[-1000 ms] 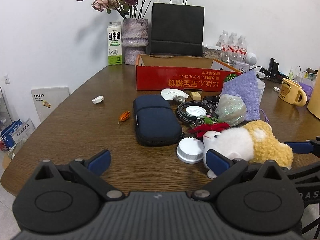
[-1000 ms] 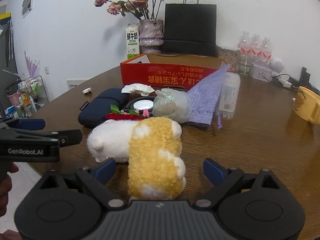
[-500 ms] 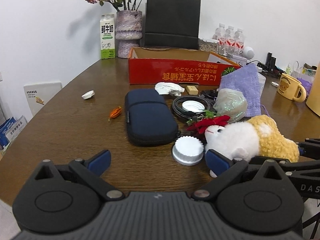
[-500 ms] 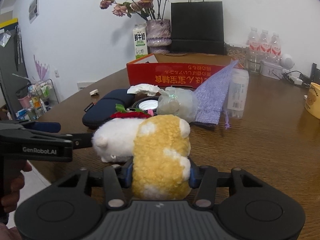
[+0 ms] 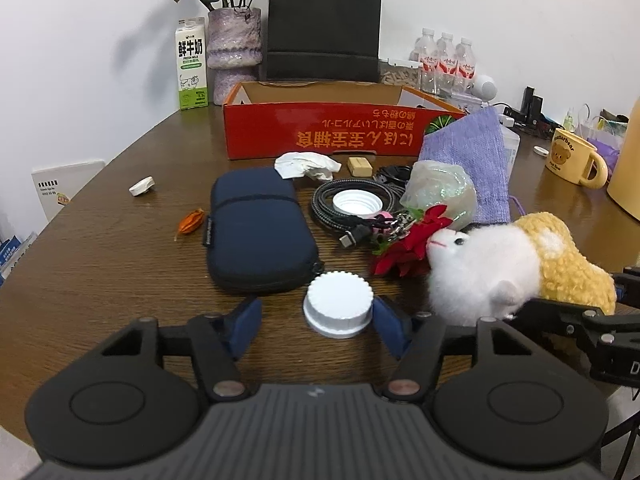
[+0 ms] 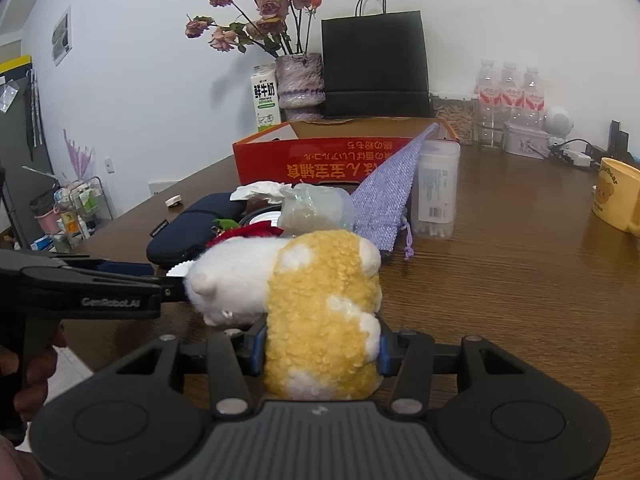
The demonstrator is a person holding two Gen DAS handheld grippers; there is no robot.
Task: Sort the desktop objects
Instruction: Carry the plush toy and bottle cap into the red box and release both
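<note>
Plush toy, lying on the table before the red box, is now clamped by the right gripper, formerly open, while the left gripper is closing around the white lid, so both appear ready for lifting.

Office meeting room: wooden table, water bottles, paper bag.

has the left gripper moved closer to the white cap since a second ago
Yes. The left gripper has advanced toward the navy case; the white cap now sits between its closing jaws.
</note>
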